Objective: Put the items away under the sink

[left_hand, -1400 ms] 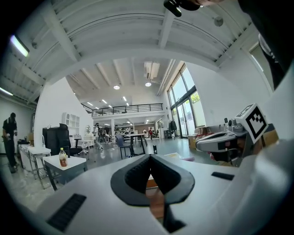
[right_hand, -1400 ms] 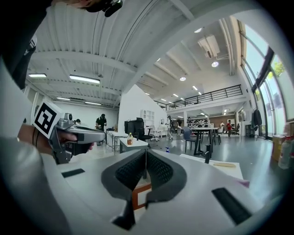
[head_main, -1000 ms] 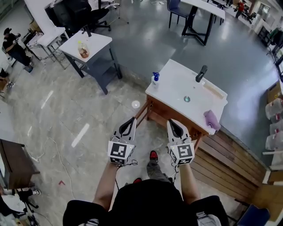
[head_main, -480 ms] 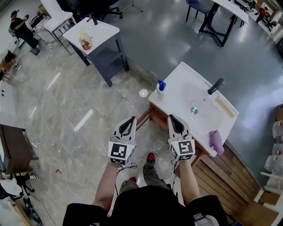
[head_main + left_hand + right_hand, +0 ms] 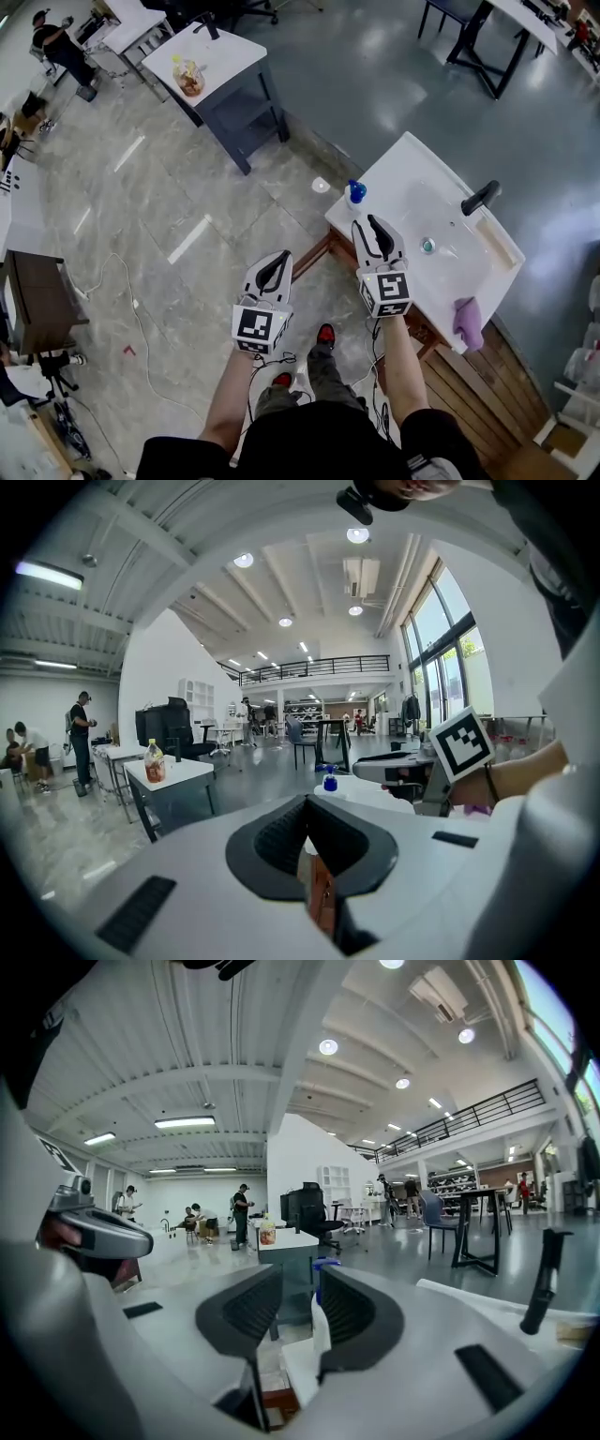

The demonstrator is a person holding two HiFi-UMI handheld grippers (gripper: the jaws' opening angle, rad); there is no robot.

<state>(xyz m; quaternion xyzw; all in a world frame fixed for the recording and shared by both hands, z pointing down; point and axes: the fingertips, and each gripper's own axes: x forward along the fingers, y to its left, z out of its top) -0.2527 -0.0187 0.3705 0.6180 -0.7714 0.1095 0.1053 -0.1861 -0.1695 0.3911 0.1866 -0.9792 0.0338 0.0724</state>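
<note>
Two grippers were up: left gripper (image 5: 278,260) had its jaws pressed together above the floor; right gripper (image 5: 372,225), jaws slightly apart and empty, hung near the blue-capped bottle (image 5: 354,193) on the sink counter's (image 5: 412,183) corner.

Glossy white sink top (image 5: 398,192), wooden frame (image 5: 317,251), polished stone floor (image 5: 178,178), purple cloth (image 5: 466,322)

We count two claws, a left claw (image 5: 279,257) and a right claw (image 5: 372,223), and one white sink (image 5: 412,202) with one black faucet (image 5: 480,198) and one drain (image 5: 427,246). On the sink's top we count one blue-capped spray bottle (image 5: 354,194) and one purple cloth (image 5: 466,322). Farther off we count one grey bench (image 5: 230,52) carrying one drink bottle (image 5: 189,78), and one dark wooden cabinet (image 5: 37,309).
</note>
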